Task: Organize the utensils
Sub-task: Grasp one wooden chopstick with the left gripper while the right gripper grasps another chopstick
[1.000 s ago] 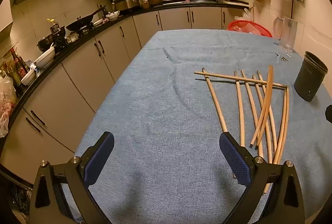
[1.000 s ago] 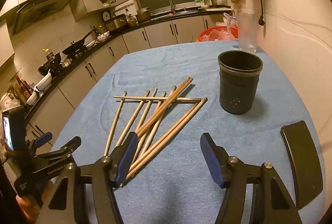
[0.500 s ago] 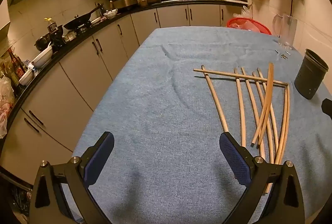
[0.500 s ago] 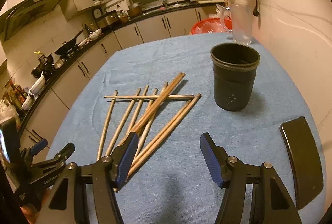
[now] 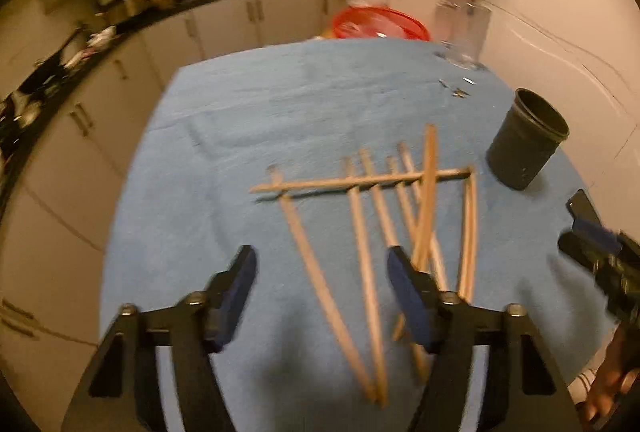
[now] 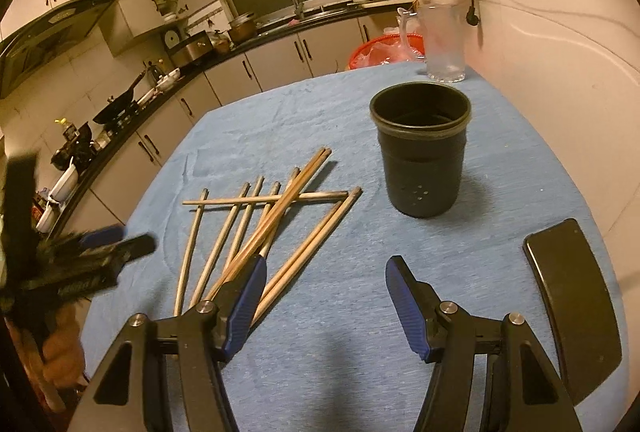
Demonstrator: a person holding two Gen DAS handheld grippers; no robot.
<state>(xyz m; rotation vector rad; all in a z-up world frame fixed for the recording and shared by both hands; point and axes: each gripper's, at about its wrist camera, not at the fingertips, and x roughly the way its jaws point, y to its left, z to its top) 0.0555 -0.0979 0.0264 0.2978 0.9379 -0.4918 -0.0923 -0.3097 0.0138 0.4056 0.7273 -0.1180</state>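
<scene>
The right tongs [image 6: 324, 296] hover with jaws spread over the blue-clothed surface [image 6: 344, 348]. Wooden chopsticks [image 6: 264, 228] lie scattered ahead-left, an upright dark cup [image 6: 420, 168] ahead-right, a black phone [image 6: 572, 308] at right.

So the left gripper [image 5: 320, 292] swung right and is now over the chopsticks [image 5: 368, 240]: two of them run between its fingers, where a second ago it faced bare cloth with the pile off to its right. Its jaws are narrower than before too, though not closed. The left view is all motion blur now, and the cup [image 5: 526, 140] sits further into it. The right gripper [image 6: 324, 296] has crept forward a bit, so the cup [image 6: 420, 156] looms larger. The chopsticks themselves haven't budged.
</scene>
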